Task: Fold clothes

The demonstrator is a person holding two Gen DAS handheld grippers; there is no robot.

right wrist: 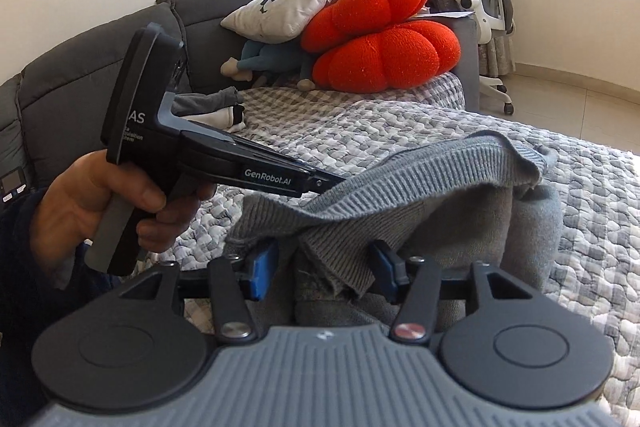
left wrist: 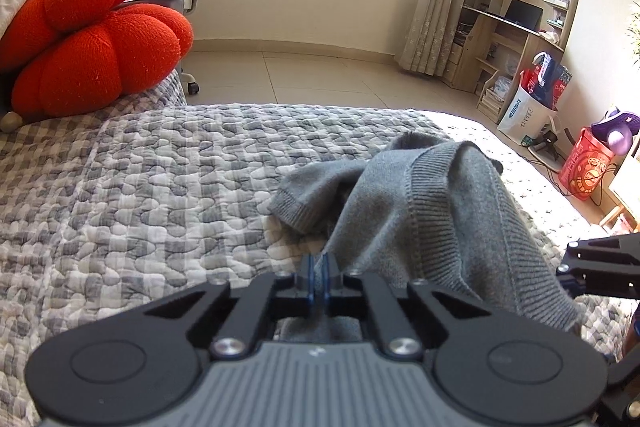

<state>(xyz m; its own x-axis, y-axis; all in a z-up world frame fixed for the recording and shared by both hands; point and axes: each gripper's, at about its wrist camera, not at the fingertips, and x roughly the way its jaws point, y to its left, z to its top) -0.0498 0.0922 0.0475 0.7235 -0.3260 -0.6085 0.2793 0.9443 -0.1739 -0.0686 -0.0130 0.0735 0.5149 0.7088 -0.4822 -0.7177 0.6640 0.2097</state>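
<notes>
Item: grey sweater (left wrist: 440,211), knit, on quilt (left wrist: 140,187).
- Left gripper (left wrist: 319,277): fingers pressing together, pinching sweater fabric at the tips.
- Right gripper (right wrist: 326,267): fingers standing apart, ribbed edge hanging between them, pads not pressing it.
- Handling, est.: soft, light, limp, sagging where unsupported; not slippery. Best hold: ribbed hem or neck band, two pts well apart.
- Lie: bunched, running away from left fingertips, cuff beyond pointing left. Long axis unclear.
- Farther: red cushion (left wrist: 92,39).
</notes>
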